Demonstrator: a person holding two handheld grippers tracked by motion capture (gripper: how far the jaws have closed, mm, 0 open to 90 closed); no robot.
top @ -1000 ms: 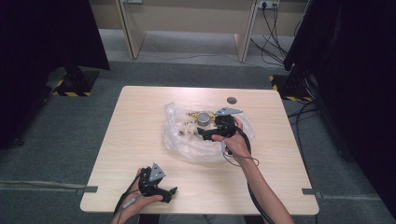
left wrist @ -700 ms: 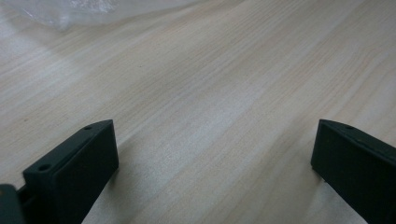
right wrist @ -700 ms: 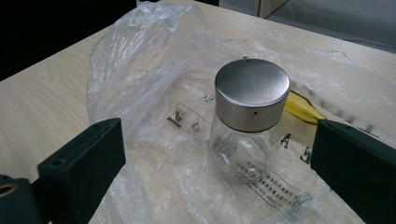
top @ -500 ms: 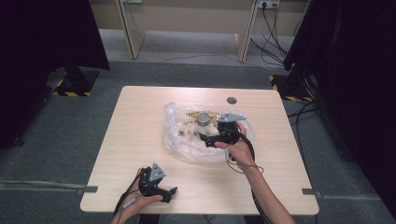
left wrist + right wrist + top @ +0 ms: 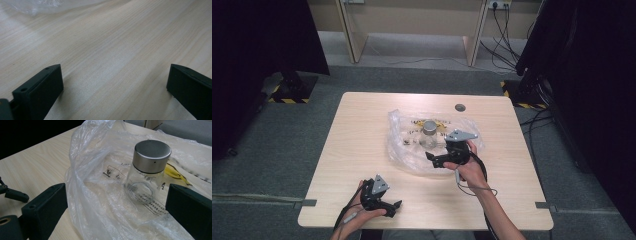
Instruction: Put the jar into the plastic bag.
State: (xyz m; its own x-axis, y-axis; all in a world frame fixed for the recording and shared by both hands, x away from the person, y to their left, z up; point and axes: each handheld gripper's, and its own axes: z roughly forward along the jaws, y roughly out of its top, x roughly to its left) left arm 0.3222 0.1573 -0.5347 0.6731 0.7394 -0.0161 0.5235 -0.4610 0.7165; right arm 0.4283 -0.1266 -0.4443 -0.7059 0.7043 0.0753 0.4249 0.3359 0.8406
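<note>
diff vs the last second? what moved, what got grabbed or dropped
The right claw drew back from the glass jar toward the person's side, to the near edge of the clear plastic bag. Its jaws stand open, holding nothing. The jar stayed upright on the bag with its metal lid on. The left claw stayed open, low at the near edge of the table.

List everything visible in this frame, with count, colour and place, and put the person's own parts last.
table: one, light wood, centre of the room
plastic bag: one, clear with printed marks, mid-table
jar: one, clear glass with silver lid, upright on the bag
round cap: one, grey, far table edge
right gripper: one, black, open, at the bag's near right edge
left gripper: one, black, open, near table edge
hands: two, each holding a gripper
</note>
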